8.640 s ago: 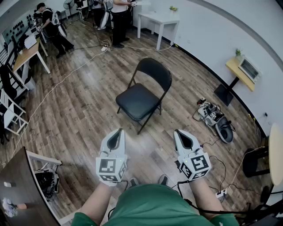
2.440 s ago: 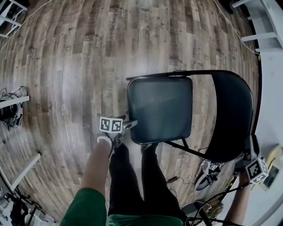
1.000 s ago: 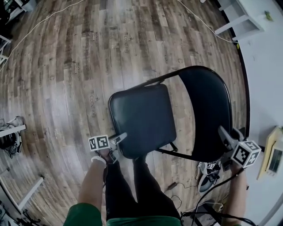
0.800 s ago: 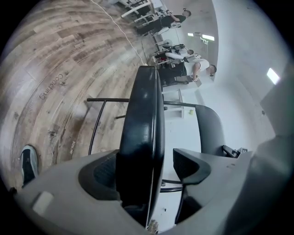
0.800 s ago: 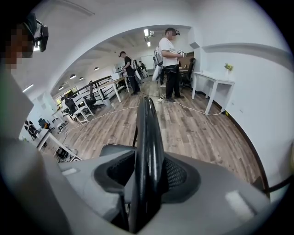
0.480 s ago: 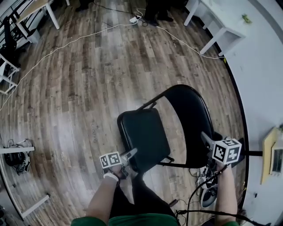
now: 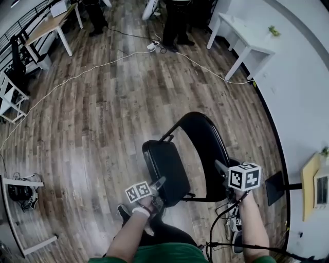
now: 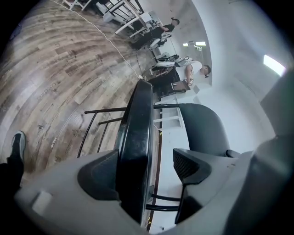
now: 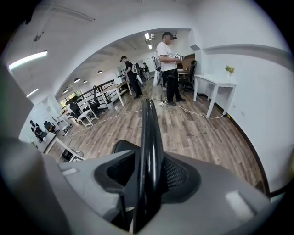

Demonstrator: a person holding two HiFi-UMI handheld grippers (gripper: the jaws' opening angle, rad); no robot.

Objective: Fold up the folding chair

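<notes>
The black folding chair stands half folded in the head view, its seat (image 7: 164,167) tipped up toward the backrest (image 7: 205,144). My left gripper (image 7: 160,183) is at the seat's front edge. In the left gripper view the seat edge (image 8: 135,137) runs between the jaws of that gripper (image 8: 147,158), lying against one finger (image 8: 103,170). A gap shows before the other finger (image 8: 188,165), so it is open. My right gripper (image 7: 220,167) is at the backrest's side. In the right gripper view that gripper (image 9: 149,170) is shut on the thin backrest edge (image 9: 149,133).
A white cable (image 7: 103,67) crosses the wood floor. A white table (image 7: 241,43) stands at the far right by the wall, with people (image 7: 177,13) beyond it and desks (image 7: 46,25) at far left. Shoes and cables (image 7: 234,221) lie beside my right arm.
The seat's front edge has risen with my left gripper, tipping the seat closer to the backrest. My right gripper has risen a little with the backrest. The head view now looks further across the room.
</notes>
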